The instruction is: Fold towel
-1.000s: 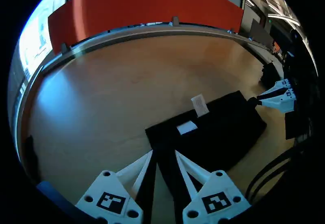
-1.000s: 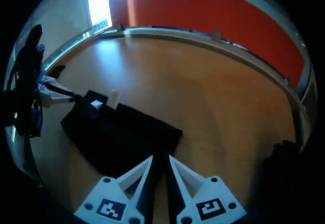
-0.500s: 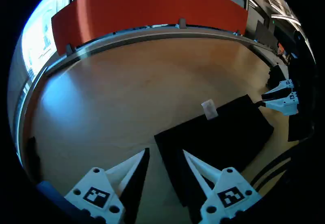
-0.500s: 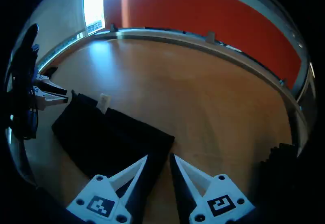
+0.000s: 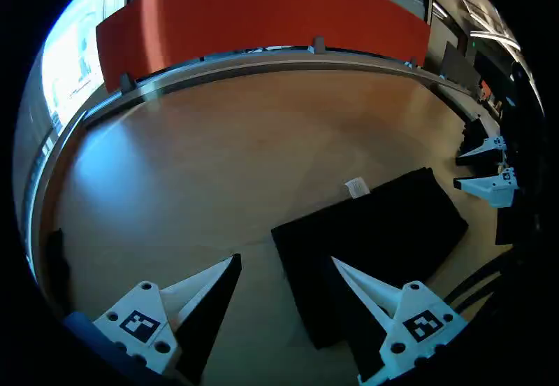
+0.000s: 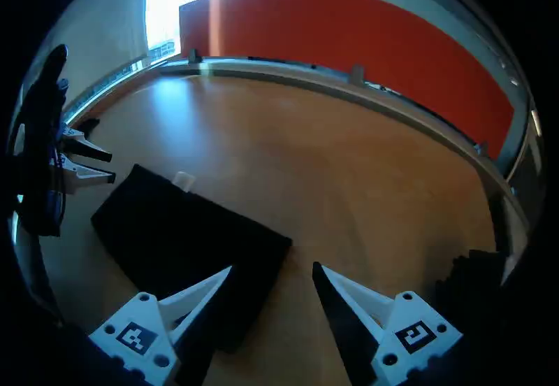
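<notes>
Wooden table [image 5: 209, 155] with a folded black towel [image 5: 377, 246] lying flat near its front.

Towel edges lie straight, a small white tag [image 5: 357, 187] poking out at the far edge, and bare wood runs wide beyond it to the raised rim and orange panel [image 5: 258, 8]. In the left gripper view, the left gripper [image 5: 283, 260] spreads wide above the towel's near corner, gripping nothing; the right gripper [image 5: 458, 169] gapes just off the far end. The right gripper view adds a bright window [image 6: 189, 1], with both claws released beside the towel [image 6: 182, 239].
</notes>
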Available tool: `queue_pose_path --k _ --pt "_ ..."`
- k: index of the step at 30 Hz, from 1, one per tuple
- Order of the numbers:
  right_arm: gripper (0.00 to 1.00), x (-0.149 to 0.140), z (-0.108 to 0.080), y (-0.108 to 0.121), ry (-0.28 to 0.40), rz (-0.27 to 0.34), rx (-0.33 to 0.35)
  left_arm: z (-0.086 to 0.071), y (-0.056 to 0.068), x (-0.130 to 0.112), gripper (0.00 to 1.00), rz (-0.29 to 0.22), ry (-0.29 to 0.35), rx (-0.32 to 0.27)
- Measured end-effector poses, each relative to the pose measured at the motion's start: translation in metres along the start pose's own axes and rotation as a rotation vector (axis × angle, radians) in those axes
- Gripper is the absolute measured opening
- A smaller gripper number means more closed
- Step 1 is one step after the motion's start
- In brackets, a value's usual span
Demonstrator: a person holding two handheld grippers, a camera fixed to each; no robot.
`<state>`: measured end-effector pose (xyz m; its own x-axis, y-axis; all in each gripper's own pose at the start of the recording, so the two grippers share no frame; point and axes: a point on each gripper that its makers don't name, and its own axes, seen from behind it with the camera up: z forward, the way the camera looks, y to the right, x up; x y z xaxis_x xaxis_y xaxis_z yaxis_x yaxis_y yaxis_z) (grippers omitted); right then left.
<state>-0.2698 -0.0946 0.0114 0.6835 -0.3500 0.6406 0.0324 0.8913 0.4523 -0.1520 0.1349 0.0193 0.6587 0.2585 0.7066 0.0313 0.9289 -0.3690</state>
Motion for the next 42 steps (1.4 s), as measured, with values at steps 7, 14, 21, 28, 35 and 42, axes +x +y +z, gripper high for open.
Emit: queue_pose_path --k 7,14,21,28,35,42 --pt "0.79 -0.005 -0.012 -0.003 0.004 0.000 0.006 -0.011 0.006 -0.007 0.84 -0.004 0.003 -0.007" --pt "0.79 -0.015 -0.026 -0.007 0.005 -0.008 0.007 -0.025 0.008 -0.019 0.84 -0.016 0.005 -0.001" --pt "0.79 -0.023 -0.039 -0.011 0.007 -0.006 0.008 -0.038 0.009 -0.031 0.84 -0.039 0.008 0.009" --pt "0.79 -0.030 -0.042 -0.015 0.006 0.001 0.021 -0.047 0.009 -0.041 0.84 -0.062 0.009 0.023" --pt "0.79 -0.035 -0.040 -0.020 -0.002 -0.033 0.045 -0.056 0.008 -0.051 0.84 -0.083 0.009 0.039" --pt "0.79 -0.044 -0.037 -0.026 -0.021 -0.085 0.087 -0.067 0.004 -0.063 0.84 -0.101 0.006 0.061"
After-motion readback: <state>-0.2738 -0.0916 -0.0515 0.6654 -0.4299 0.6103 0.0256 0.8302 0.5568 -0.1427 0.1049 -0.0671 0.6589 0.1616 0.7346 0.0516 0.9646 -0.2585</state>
